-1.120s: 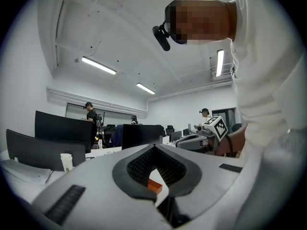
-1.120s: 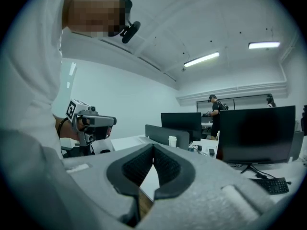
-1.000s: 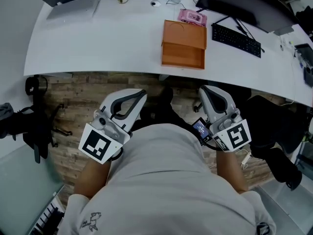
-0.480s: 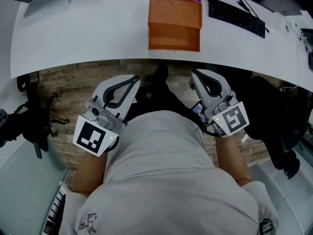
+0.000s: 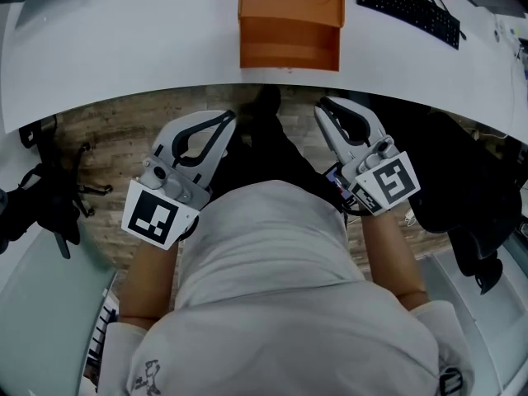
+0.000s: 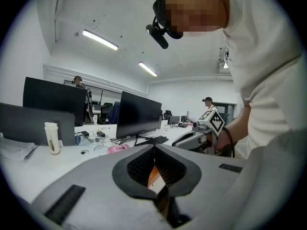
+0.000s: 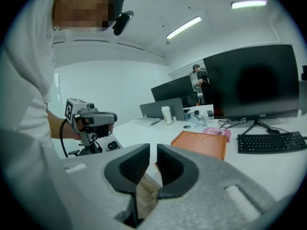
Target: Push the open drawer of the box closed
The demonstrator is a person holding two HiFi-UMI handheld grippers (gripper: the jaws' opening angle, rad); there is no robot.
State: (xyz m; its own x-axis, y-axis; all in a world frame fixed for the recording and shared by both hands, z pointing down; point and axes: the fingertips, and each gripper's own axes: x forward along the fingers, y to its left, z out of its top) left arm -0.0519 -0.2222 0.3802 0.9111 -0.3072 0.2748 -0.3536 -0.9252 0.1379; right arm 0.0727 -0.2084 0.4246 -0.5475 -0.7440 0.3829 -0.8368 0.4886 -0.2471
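Note:
An orange box (image 5: 290,2) stands on the white desk (image 5: 124,64), with its open drawer (image 5: 289,52) sticking out toward me. Both grippers hang below the desk's near edge, over the floor, short of the box. My left gripper (image 5: 224,120) points at the desk left of the drawer, its jaws meeting at the tip (image 6: 154,147) with nothing held. My right gripper (image 5: 323,107) sits right of the drawer; its jaws are opening, and a narrow gap (image 7: 153,150) with nothing in it shows between them. The box (image 7: 201,144) lies ahead of it.
A black keyboard (image 5: 408,11) lies right of the box, a pink object (image 7: 216,132) behind it, and monitors (image 7: 254,80) along the back. A white cup (image 7: 166,115) and a laptop (image 7: 160,108) stand farther left. A black chair (image 5: 462,188) is at my right, black gear (image 5: 49,213) at my left.
The box has slid toward the top of the head view. Both grippers have come forward, closer to the desk's near edge.

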